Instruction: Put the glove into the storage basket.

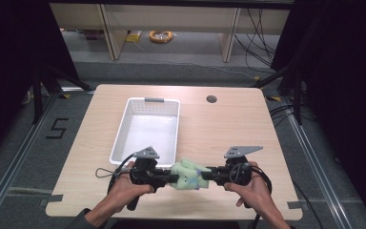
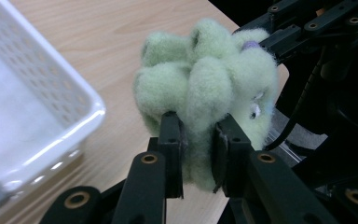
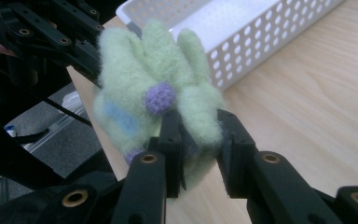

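light wooden table [image 1: 228, 129], rounded corners, a dark round hole [image 1: 211, 99] near the far edge. white perforated basket [image 1: 145, 129] left of centre, long side running away from the person, nothing visible inside. near the front edge, just beyond the basket's near end, a fuzzy pale green plush toy [image 1: 189, 174] held above the tabletop between two grippers. left gripper [image 1: 170, 179] pinched onto one green lobe from the left, jaws pressing into the fleece. right gripper [image 1: 206, 175] clamped onto another lobe from the right, beside a small purple knitted knob [image 3: 160, 98] and a pale blue patch [image 3: 121, 119]. small white-and-dark eye-like mark [image 2: 255, 110] on the toy's side.
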Available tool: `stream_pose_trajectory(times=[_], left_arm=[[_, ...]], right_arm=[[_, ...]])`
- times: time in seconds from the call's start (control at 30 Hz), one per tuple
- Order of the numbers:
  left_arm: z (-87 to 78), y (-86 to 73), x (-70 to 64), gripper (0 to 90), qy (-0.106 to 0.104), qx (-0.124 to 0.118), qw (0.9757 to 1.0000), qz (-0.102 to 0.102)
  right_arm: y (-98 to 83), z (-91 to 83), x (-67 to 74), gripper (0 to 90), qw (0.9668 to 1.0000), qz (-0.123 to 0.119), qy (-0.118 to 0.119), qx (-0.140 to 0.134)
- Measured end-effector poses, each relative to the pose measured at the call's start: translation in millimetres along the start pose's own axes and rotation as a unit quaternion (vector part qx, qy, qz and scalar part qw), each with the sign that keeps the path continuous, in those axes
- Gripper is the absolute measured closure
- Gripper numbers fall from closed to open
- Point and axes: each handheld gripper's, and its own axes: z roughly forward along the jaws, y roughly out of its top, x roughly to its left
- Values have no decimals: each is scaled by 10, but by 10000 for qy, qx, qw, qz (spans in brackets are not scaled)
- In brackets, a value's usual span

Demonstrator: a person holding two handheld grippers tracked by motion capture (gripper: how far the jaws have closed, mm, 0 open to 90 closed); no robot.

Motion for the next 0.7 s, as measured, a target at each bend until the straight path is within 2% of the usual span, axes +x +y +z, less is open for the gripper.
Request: stream_pose_trajectory(times=[0.07, 0.1, 0.13, 0.23, 0.3, 0.33, 0.37, 0.43, 0.47, 0.5, 0.53, 0.57, 0.6, 0.63, 0.67, 0.7], left_arm=[[-38, 19, 17, 746, 20, 11, 10000, 28], [-77, 39, 41, 746, 1, -22, 10000, 8], [-143, 69, 69, 746, 97, -34, 9999, 8], [-212, 105, 113, 745, 122, -51, 9999, -25], [-276, 137, 160, 744, 216, -79, 9997, -43], [-305, 150, 191, 744, 238, -95, 9997, -58], [-338, 163, 234, 744, 233, -120, 9996, -142], [-383, 175, 306, 744, 259, -115, 9994, -192], [-401, 179, 337, 744, 269, -114, 9993, -238], [-414, 183, 364, 744, 276, -111, 9993, -246], [-450, 188, 437, 744, 334, -164, 9988, -331], [-450, 188, 437, 744, 334, -164, 9988, -331], [-469, 194, 477, 743, 353, -143, 9985, -395], [-507, 204, 563, 743, 340, -94, 9983, -457], [-507, 204, 563, 743, 340, -94, 9983, -457], [-537, 214, 625, 743, 457, -114, 9975, -520]], right_arm=[[35, 9, 13, 741, 10000, 57, 15, 47], [86, 32, 12, 741, 10000, -18, 62, 51], [201, 75, 30, 741, 9999, -24, 35, 96], [299, 103, 53, 741, 9998, 44, 74, 173], [414, 142, 51, 741, 9997, -96, 71, 200], [467, 165, 66, 741, 9997, -87, 100, 220], [517, 192, 55, 741, 9995, -224, 83, 195], [609, 234, 77, 741, 9994, -172, 94, 282], [700, 305, 80, 741, 9992, -250, 81, 309], [700, 305, 80, 741, 9992, -250, 81, 309], [775, 362, 74, 741, 9989, -304, 127, 334], [775, 362, 74, 741, 9989, -304, 127, 334], [859, 433, 68, 742, 9986, -400, 94, 343], [903, 463, 75, 742, 9985, -346, 85, 423], [943, 504, 69, 742, 9983, -345, 104, 454], [981, 549, 55, 742, 9980, -414, 107, 461]])
